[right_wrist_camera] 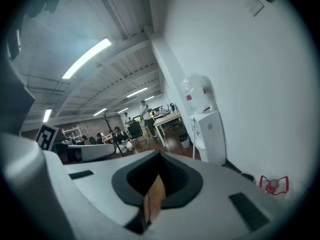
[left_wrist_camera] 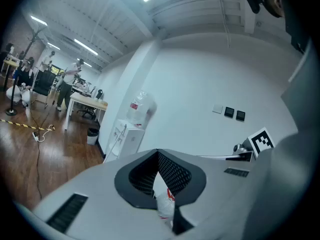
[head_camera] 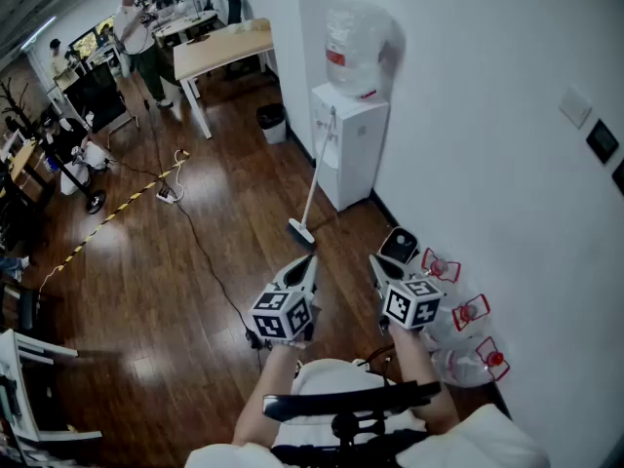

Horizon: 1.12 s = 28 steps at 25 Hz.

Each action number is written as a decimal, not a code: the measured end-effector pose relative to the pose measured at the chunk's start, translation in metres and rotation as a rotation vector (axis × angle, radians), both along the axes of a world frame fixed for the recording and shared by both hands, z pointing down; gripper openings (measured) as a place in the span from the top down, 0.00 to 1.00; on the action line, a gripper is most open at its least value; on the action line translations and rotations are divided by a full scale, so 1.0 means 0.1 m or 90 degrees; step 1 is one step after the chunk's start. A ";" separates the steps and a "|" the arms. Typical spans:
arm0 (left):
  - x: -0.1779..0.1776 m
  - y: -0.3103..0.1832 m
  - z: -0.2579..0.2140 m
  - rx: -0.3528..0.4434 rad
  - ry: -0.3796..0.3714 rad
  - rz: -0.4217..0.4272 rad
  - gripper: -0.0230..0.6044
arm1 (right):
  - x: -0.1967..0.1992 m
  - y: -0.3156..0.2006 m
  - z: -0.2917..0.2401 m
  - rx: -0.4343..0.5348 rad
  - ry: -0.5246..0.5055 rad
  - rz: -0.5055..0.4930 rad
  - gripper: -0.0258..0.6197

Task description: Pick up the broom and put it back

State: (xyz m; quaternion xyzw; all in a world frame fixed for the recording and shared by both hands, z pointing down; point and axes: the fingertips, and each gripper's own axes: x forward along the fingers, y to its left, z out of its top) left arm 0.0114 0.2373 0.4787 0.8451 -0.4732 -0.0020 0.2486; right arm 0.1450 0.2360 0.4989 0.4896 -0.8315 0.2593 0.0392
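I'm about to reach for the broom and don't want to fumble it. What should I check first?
1. White long-handled broom in view, leaning on the white water dispenser: ok.
2. Left gripper empty: ok.
3. Right gripper empty: ok.
4. Jaws open for a grasp: not ok, both shut.
5. Grippers at the broom handle: not ok, both short of it.
6. Where the broom goes back: cannot tell.

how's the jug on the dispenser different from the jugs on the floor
The dispenser jug stands atop the dispenser; the floor jugs lie on their sides by the wall. The dispenser jug shows a red label; the floor jugs show red handles. All are clear plastic.
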 end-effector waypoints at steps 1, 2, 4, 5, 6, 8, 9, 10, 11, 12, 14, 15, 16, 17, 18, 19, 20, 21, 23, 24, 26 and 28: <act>0.02 -0.01 0.00 -0.001 -0.001 -0.001 0.97 | 0.02 -0.01 0.00 -0.001 -0.002 -0.002 0.95; 0.04 -0.02 0.01 -0.002 -0.002 -0.003 0.97 | 0.04 -0.02 0.01 -0.001 -0.004 -0.003 0.95; 0.09 -0.02 0.02 -0.005 -0.003 -0.006 0.97 | 0.09 -0.03 0.02 -0.002 -0.007 -0.007 0.95; 0.11 -0.02 0.02 -0.005 -0.004 -0.007 0.97 | 0.12 -0.03 0.02 -0.003 -0.008 -0.008 0.95; 0.14 -0.01 0.02 -0.006 -0.005 -0.008 0.97 | 0.15 -0.02 0.03 -0.004 -0.009 -0.009 0.95; 0.21 0.01 0.02 -0.005 -0.007 -0.010 0.97 | 0.22 -0.01 0.04 -0.006 -0.011 -0.011 0.95; 0.25 0.02 0.02 -0.003 -0.009 -0.012 0.97 | 0.26 -0.01 0.05 -0.006 -0.012 -0.012 0.95; 0.29 0.03 0.03 -0.003 -0.011 -0.013 0.97 | 0.29 0.00 0.07 -0.006 -0.014 -0.014 0.95; 0.33 0.04 0.04 -0.003 -0.014 -0.016 0.97 | 0.33 0.00 0.08 -0.006 -0.015 -0.017 0.95; 0.37 0.05 0.06 -0.003 -0.016 -0.019 0.97 | 0.37 0.01 0.10 -0.006 -0.017 -0.020 0.95; 0.46 0.08 0.11 -0.007 -0.017 -0.025 0.97 | 0.44 0.03 0.15 -0.010 -0.020 -0.029 0.95; 0.50 0.11 0.13 -0.010 -0.017 -0.028 0.97 | 0.48 0.05 0.18 -0.013 -0.020 -0.031 0.95; 0.54 0.14 0.16 -0.013 -0.015 -0.032 0.97 | 0.53 0.06 0.21 -0.016 -0.021 -0.032 0.95; 0.56 0.17 0.18 -0.016 -0.013 -0.037 0.97 | 0.58 0.08 0.23 -0.019 -0.023 -0.033 0.95; 0.58 0.20 0.20 -0.018 -0.013 -0.041 0.97 | 0.63 0.10 0.25 -0.021 -0.025 -0.033 0.95; 0.60 0.23 0.22 -0.020 -0.016 -0.045 0.97 | 0.68 0.11 0.26 -0.023 -0.028 -0.032 0.95; 0.61 0.25 0.23 -0.022 -0.021 -0.047 0.97 | 0.73 0.11 0.28 -0.024 -0.032 -0.030 0.95; 0.61 0.26 0.25 -0.024 -0.026 -0.050 0.97 | 0.77 0.10 0.29 -0.025 -0.035 -0.028 0.95; 0.60 0.25 0.27 -0.028 -0.030 -0.059 0.97 | 0.84 0.09 0.32 -0.029 -0.039 -0.027 0.95; 0.60 0.24 0.27 -0.029 -0.031 -0.063 0.97 | 0.87 0.09 0.33 -0.031 -0.040 -0.028 0.95; 0.59 0.19 0.27 -0.029 -0.033 -0.068 0.97 | 0.91 0.05 0.35 -0.032 -0.043 -0.025 0.95; 0.60 0.13 0.27 -0.028 -0.035 -0.068 0.97 | 0.96 -0.01 0.38 -0.032 -0.046 -0.016 0.95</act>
